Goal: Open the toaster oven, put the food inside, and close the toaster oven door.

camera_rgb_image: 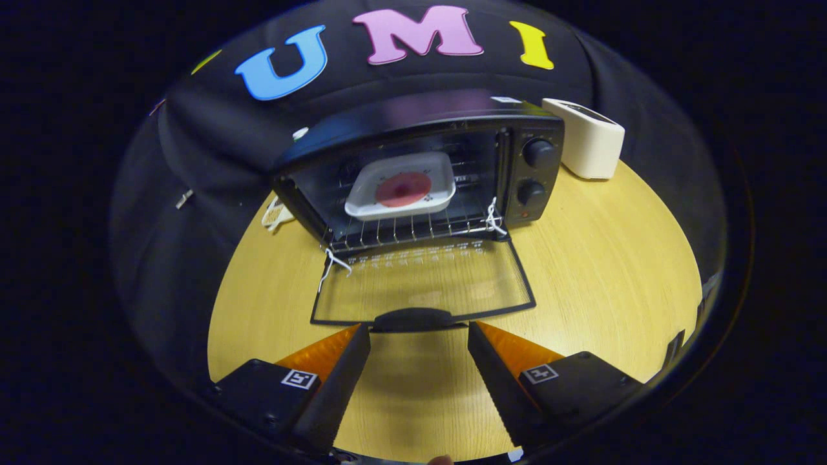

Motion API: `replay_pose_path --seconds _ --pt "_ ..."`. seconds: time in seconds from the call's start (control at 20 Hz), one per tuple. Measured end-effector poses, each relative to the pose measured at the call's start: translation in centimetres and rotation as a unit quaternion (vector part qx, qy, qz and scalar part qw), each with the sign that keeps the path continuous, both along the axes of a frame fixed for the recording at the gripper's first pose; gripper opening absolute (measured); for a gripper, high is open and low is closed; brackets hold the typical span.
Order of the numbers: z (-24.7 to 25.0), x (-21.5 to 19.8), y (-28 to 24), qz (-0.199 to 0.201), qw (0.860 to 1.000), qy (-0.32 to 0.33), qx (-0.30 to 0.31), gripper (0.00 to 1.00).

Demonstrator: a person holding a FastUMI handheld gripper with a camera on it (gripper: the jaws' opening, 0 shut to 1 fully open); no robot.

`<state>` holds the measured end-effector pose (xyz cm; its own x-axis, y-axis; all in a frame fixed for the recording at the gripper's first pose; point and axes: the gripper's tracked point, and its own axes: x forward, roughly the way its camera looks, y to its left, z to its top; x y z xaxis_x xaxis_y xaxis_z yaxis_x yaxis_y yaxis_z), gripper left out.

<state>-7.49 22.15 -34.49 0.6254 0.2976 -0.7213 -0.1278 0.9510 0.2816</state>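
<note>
Centre frame: toaster oven (423,171) on wooden counter (601,258), glass door (423,284) dropped flat, white dish of food (402,187) already on the rack. Lower frame: gripper (418,336) spread wide and empty, flanking the door handle (413,318), seemingly poised for closing.

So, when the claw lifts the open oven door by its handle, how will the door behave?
The door likely swings stiffly on its hinges rather than flexing. Its glass pane looks fragile, so slamming seems risky. The smooth handle, just ahead of the open claw, may slip.
</note>
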Motion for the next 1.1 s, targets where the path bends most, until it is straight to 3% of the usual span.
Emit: replay_pose_path --seconds 0.2,0.6,1.1 --pt "-3.5 -1.3 1.4 0.019 0.999 0.036 -0.034 0.99" --pt "-6.5 1.0 1.6 0.001 0.995 0.044 -0.084 0.99" --pt "-5.5 1.3 1.3 0.004 0.996 0.039 -0.077 0.99"
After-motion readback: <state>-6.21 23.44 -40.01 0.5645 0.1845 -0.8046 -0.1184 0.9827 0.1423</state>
